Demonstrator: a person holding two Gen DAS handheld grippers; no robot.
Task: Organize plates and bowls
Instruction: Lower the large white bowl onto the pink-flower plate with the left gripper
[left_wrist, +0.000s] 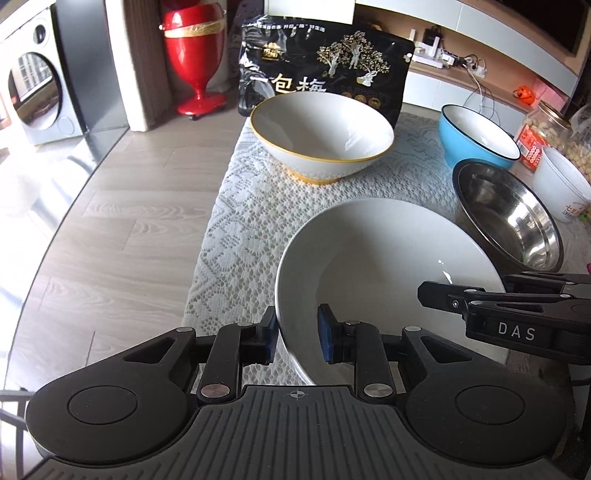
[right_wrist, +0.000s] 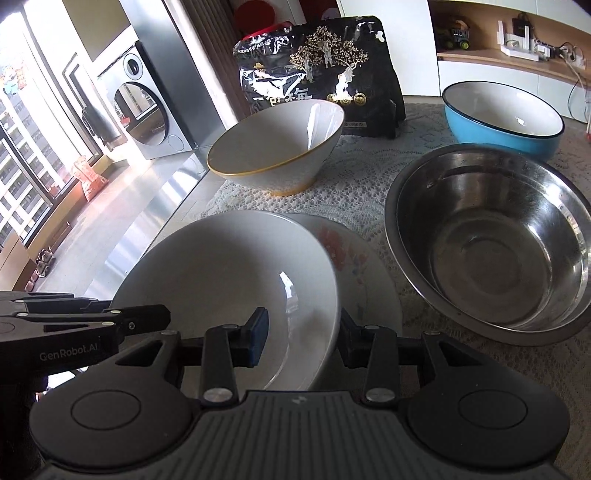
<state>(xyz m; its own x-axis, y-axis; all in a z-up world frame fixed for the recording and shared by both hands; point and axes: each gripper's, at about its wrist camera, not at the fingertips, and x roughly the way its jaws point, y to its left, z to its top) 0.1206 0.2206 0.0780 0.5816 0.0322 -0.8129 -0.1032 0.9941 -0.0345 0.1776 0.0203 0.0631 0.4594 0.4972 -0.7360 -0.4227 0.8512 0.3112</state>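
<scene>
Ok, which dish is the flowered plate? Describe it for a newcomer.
On the lace tablecloth, find the steel bowl. Directly left of it lies the flowered plate, half hidden under the plain white bowl. It alone is flat, with a faint red and blue pattern.

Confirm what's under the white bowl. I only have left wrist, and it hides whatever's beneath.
Observer: A floral plate lies under the white bowl. It shows past the bowl's right edge.
Operator: Right claw on the rim?
Observer: The right claw straddles the rim, with one finger inside the bowl and one outside, over the plate. There is a visible gap at the inner pad, so it is not clamped.
</scene>
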